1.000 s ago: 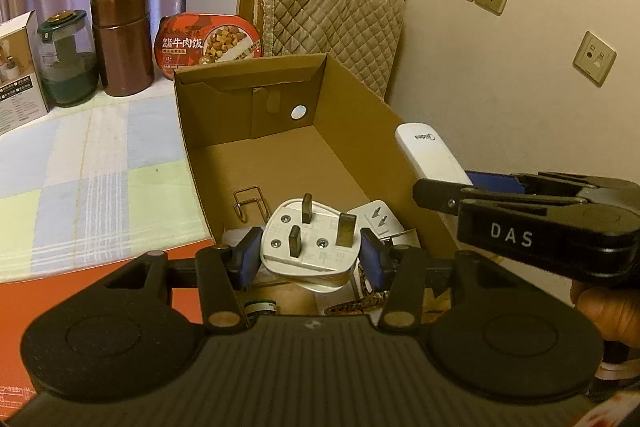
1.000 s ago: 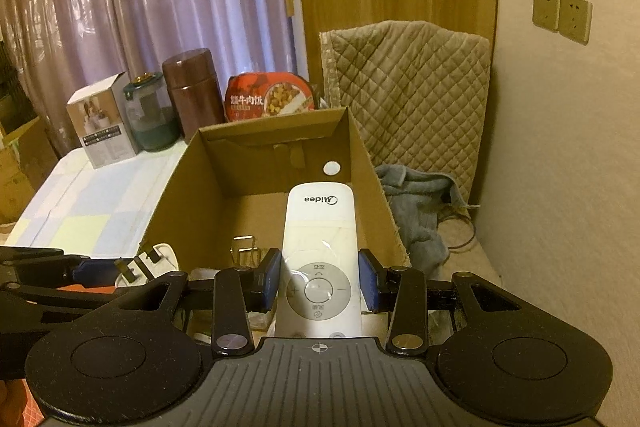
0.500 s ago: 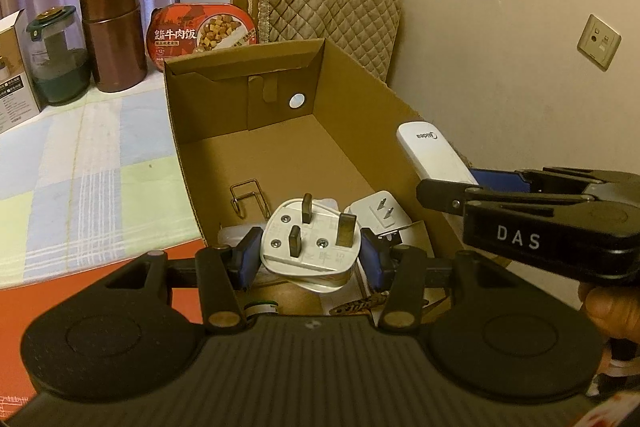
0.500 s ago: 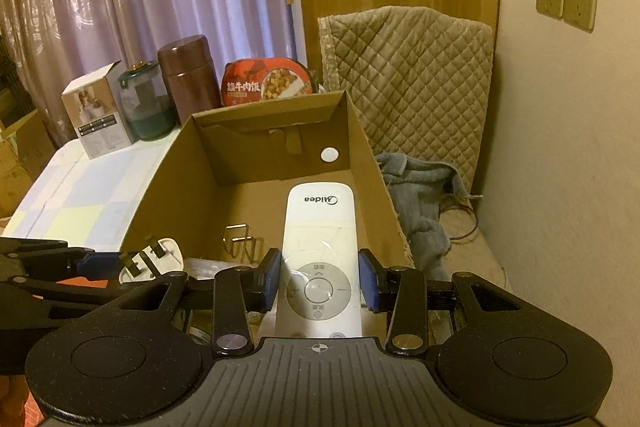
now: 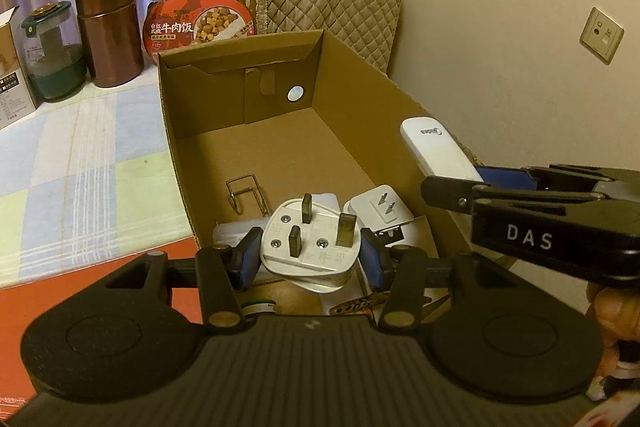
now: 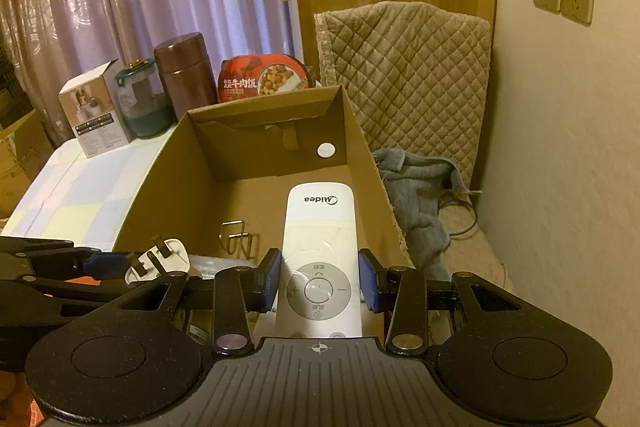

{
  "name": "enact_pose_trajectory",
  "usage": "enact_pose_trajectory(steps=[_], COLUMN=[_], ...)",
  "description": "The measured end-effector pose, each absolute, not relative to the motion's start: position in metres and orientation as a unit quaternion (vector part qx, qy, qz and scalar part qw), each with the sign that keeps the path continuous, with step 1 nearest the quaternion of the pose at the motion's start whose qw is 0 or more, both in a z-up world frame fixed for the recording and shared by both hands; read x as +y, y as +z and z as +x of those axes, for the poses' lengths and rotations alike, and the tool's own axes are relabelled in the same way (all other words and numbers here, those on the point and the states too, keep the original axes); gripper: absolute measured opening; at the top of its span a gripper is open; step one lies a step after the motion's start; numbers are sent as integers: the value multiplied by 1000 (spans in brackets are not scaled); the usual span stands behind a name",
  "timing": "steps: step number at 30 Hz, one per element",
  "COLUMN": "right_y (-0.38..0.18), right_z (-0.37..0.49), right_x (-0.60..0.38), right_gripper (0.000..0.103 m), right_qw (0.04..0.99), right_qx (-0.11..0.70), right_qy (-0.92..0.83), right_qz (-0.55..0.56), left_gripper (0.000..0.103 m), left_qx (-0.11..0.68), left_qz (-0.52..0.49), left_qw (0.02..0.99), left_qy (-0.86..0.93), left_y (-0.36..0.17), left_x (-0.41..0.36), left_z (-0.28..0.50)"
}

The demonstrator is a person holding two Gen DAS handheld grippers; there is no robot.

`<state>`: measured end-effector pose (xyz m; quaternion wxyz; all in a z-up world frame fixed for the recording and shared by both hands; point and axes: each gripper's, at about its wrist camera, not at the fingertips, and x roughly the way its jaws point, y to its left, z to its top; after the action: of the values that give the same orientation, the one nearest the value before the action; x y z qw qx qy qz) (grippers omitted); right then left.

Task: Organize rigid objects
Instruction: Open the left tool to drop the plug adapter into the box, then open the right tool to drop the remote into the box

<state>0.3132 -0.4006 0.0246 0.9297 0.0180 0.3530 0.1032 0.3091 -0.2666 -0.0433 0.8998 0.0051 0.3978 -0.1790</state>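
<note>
Hovering over the box, left gripper clamps a plug, right gripper a remote; next, probably lowering and releasing inside.

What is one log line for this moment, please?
left gripper: shut on three-pin plug | right gripper: shut on white remote | both held over cardboard box | not released

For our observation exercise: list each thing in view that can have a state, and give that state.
Left tool: shut on white three-pin plug.
Right tool: shut on white Midea remote control.
Brown cardboard box: open, partly filled.
Brown metal canister: lidded, upright.
Green-lidded glass jar: closed.
</note>
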Motion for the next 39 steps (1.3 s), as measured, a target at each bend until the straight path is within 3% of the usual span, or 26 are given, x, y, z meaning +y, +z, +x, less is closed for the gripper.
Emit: enact_pose_trajectory(steps=[4,39], right_y=[25,30], right_z=[313,307], right_x=[-401,-382], right_gripper=[38,38], right_qw=[930,927], right_qx=[353,356], right_qy=[103,113], right_qz=[18,15], left_gripper=[60,60], left_qx=[379,358], left_qz=[9,-13], left_qw=[908,922], left_qy=[-177,-146], left_y=[-38,-13], left_x=[-265,-220], left_z=[307,291])
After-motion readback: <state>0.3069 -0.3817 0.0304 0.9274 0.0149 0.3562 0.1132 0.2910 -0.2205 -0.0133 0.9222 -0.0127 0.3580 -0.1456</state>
